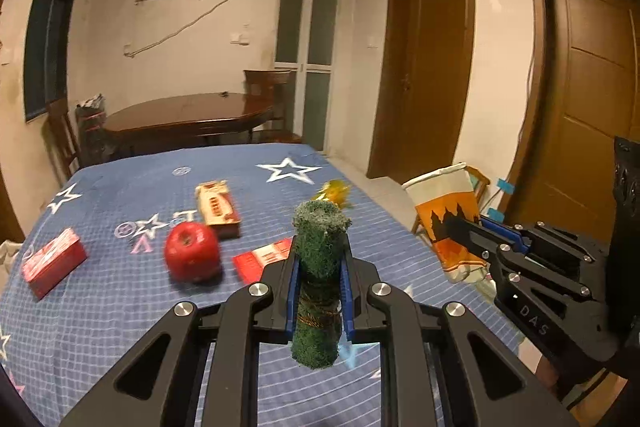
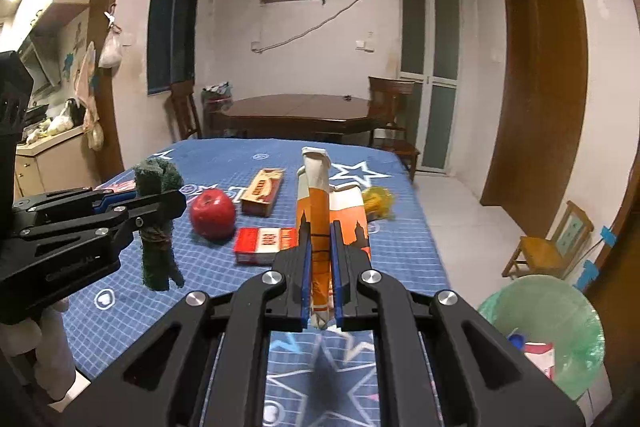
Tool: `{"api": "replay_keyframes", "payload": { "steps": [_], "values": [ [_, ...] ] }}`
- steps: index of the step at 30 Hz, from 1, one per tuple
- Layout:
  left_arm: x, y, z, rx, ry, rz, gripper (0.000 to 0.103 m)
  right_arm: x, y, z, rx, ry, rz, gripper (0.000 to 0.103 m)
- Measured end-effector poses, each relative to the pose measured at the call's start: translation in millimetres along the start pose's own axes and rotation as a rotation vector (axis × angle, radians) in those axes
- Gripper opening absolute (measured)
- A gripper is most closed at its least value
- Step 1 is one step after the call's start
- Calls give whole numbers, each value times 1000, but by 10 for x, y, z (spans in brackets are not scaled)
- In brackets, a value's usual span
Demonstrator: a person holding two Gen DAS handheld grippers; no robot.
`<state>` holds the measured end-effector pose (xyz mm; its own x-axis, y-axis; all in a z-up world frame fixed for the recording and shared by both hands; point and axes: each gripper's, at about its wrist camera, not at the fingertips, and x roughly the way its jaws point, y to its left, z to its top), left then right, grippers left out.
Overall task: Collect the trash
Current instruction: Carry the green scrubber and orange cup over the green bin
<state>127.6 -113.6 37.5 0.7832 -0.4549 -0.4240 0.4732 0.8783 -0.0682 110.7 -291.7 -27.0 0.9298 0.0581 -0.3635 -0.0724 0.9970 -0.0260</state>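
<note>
Left gripper (image 1: 318, 267) clamped tight on something, pointing forward and tilted slightly downward. Right gripper (image 2: 320, 259) likewise pinched shut around something, angled a little below level, just right of the left. Gloved hand (image 2: 48, 339) under left gripper.

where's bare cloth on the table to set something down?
Free: the near cloth below the apple and red pack, and the far end beyond the brown box. Crowded: the middle band from apple to yellow wrapper.
</note>
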Motion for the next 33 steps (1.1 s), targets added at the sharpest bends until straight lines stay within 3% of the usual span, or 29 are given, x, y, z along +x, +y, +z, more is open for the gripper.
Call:
{"api": "replay_keyframes", "payload": {
  "steps": [22,33],
  "values": [
    [834,-1496,399,98,19,-277,18,-380,-1251,-79,74,39,-255,7],
    [1426,-2234,471,120,92,-424,18,-389,-1992,-306,152,137,-341,7]
  ]
}}
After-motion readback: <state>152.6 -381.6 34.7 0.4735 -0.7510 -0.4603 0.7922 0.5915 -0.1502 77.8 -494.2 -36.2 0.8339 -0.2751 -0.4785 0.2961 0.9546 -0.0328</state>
